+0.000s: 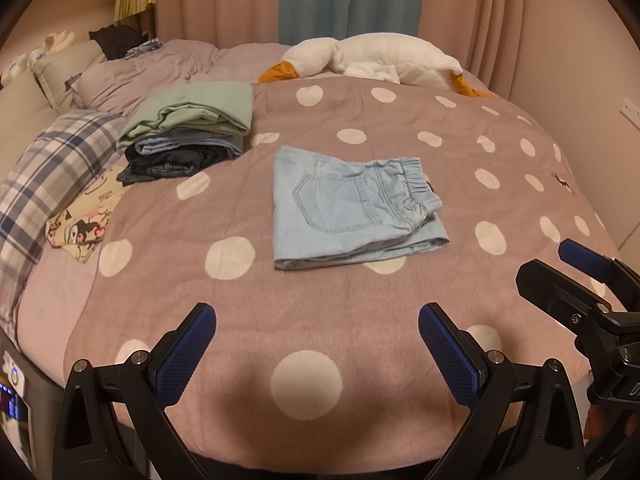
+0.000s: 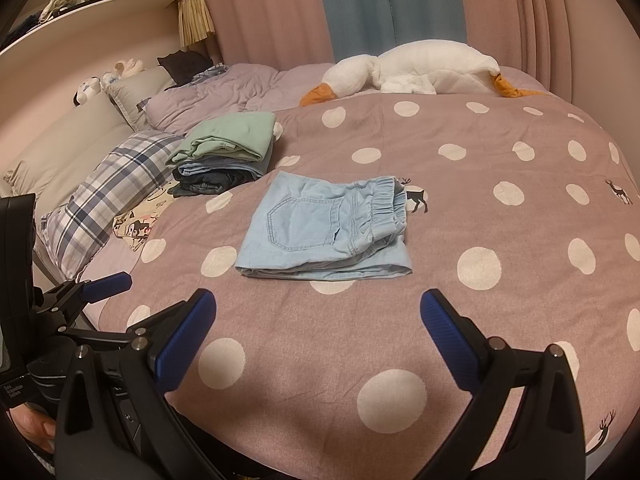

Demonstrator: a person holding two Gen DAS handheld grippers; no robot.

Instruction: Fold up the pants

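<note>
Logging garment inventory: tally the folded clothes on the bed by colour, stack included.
Light blue: 2, the folded pants alone, one mid-stack
Green: 1, stack top
Dark denim: 1, stack bottom
Total: 4

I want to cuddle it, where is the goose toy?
The goose toy lies at the bed's far edge by the curtains, beyond the folded blue pants.

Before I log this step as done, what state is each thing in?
light blue pants: folded, flat on bedspread, untouched
left gripper: open, empty
right gripper: open, empty
stack of clothes: folded, piled
plush goose: lying at far edge
polka-dot bedspread: spread flat
</note>
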